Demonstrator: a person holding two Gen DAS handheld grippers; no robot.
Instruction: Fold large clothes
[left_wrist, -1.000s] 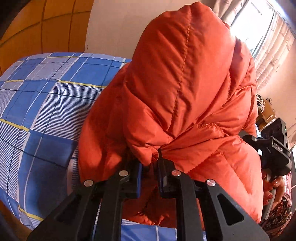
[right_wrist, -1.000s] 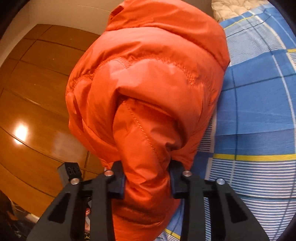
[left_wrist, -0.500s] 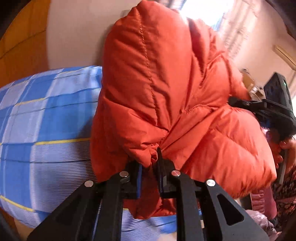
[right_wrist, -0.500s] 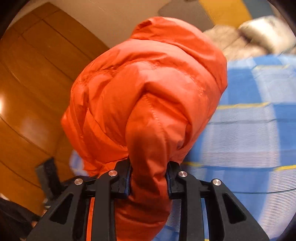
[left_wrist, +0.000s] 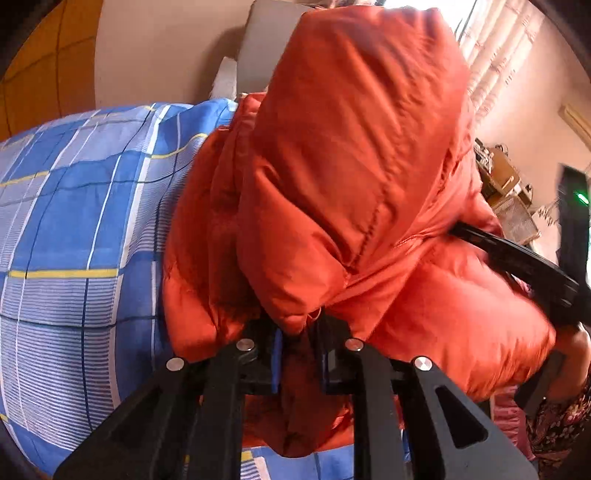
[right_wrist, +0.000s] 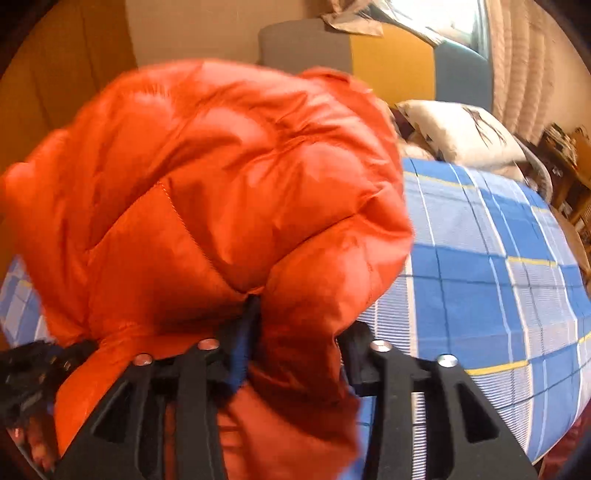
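Between the fingers of the left hand-held gripper (left_wrist: 298, 354) a thin bunch of the orange jacket (left_wrist: 351, 192) is pinched, the two fingers nearly closed on the fabric with only that fold between them. The right hand-held gripper (right_wrist: 295, 354) grips a thicker roll of the same jacket (right_wrist: 221, 192), its fingers standing wider apart with the padded cloth filling the gap. In the left wrist view the jacket bulges up in front of the camera, its quilted panels rising in a tall puffed mass and its lower folds hanging down past the fingers toward the bed (left_wrist: 74, 229); the right gripper's black body shows at the right edge, pressed against the jacket. In the right wrist view the jacket is a rounded heap to the left and centre, somewhat blurred, and whether its underside touches the bed cannot be told. The bed is covered in a blue checked sheet (right_wrist: 487, 266) with white and yellow lines. A white pillow (right_wrist: 458, 136) lies at the far end of the bed, just beyond the jacket's edge. Pale curtains (left_wrist: 495, 62) hang by a bright window behind.
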